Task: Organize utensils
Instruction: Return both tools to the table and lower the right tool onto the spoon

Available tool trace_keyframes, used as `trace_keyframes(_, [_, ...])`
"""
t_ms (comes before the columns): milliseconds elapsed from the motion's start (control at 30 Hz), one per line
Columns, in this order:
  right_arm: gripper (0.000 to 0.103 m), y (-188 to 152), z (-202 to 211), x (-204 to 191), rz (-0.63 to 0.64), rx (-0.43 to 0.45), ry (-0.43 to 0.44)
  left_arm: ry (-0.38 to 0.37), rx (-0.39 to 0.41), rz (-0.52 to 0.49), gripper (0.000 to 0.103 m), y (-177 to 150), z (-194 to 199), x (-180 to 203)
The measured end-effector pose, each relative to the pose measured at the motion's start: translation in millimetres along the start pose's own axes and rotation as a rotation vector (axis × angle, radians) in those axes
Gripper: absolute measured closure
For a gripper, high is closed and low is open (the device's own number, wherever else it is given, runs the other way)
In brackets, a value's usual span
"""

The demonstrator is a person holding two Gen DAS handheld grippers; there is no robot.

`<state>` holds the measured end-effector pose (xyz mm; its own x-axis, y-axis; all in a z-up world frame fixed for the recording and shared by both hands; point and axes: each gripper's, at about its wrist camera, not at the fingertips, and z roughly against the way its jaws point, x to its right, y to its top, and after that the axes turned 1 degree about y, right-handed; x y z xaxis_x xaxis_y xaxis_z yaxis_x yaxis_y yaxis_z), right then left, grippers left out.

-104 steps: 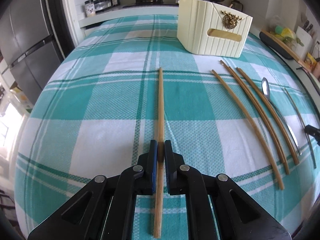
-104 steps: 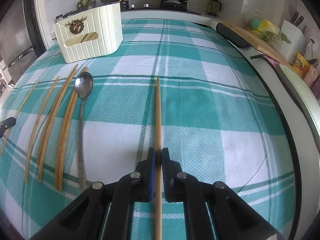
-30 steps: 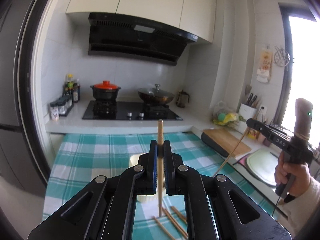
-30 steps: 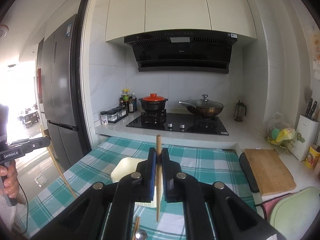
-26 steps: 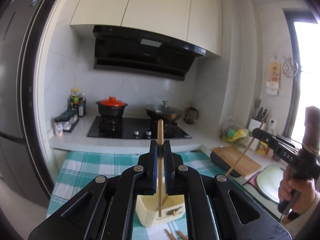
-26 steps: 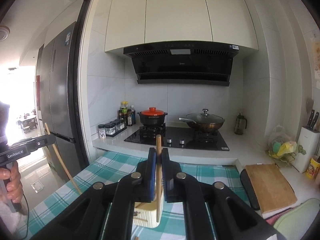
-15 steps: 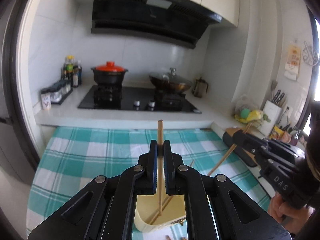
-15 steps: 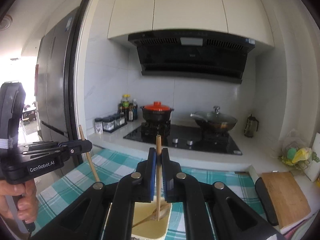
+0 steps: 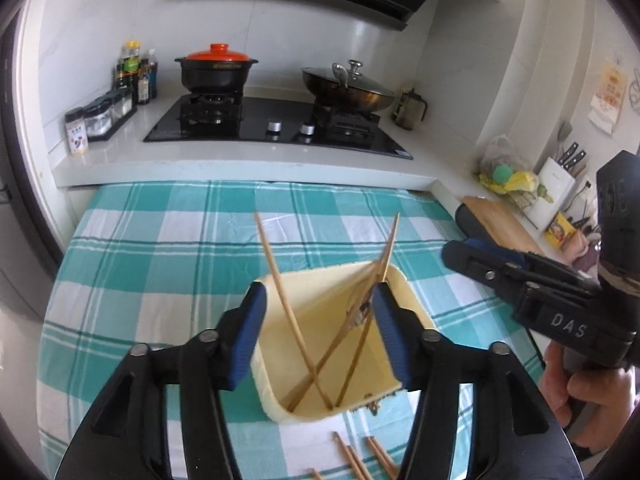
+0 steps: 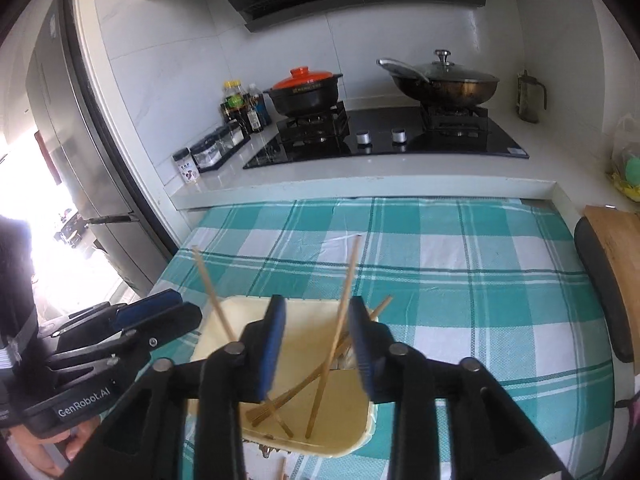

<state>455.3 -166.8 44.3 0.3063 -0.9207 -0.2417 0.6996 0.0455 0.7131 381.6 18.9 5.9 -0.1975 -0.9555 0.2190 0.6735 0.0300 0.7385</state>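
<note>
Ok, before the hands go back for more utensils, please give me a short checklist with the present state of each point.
1. Left gripper released its chopstick: ok, jaws opening, nothing pressed between them.
2. Right gripper released its chopstick: ok, jaws opening; a stick stands between them, loose.
3. Chopsticks in cream holder: ok, several chopsticks lean inside, crossed.
4. Holder upright on checked cloth: ok.
5. Utensils left on the cloth: not ok, loose chopstick ends lie in front of the holder.
6. Spoon's place: cannot tell, not in view.
</note>
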Motion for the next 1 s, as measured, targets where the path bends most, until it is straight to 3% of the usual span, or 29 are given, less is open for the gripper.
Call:
trace_keyframes(67, [0.057, -11, 29, -2, 0.054, 0.012, -0.013, 0.014, -0.015, -0.032, 0.034, -17, 22, -2])
trace_keyframes(133, [0.045, -39, 56, 1, 0.107, -0.001, -0.034, 0.037, -0.042, -0.059, 0.019, -48, 40, -9])
trace_keyframes(167, [0.044, -59, 69, 5, 0.131, -0.009, -0.052, 0.055, -0.062, -0.065, 0.016, -68, 46, -13])
trace_keyframes(333, [0.043, -186, 95, 44, 0.123, -0.132, -0.229, 0.196, -0.224, -0.020, 0.016, -177, 44, -36])
trace_keyframes(400, [0.043, -231, 98, 57, 0.064, -0.184, -0.257, 0.182, -0.242, 0.032, 0.016, -210, 45, -37])
trace_keyframes(500, [0.043, -274, 104, 63, 0.030, -0.190, -0.313, 0.178, -0.209, 0.098, 0.016, -238, 45, -34])
trace_keyframes(633, [0.043, -302, 106, 68, -0.044, -0.177, -0.328, 0.207, -0.167, 0.075, 0.016, -253, 41, -21])
trace_keyframes(700, [0.043, -309, 104, 68, -0.040, -0.182, -0.349, 0.233, -0.185, 0.053, 0.016, -258, 34, -16])
trace_keyframes(867, [0.043, -309, 101, 70, -0.053, -0.192, -0.355, 0.272, -0.186, 0.013, 0.015, -268, 33, -8])
trace_keyframes(1000, [0.043, -312, 100, 69, -0.051, -0.192, -0.361, 0.258, -0.169, 0.057, 0.015, -267, 38, -8])
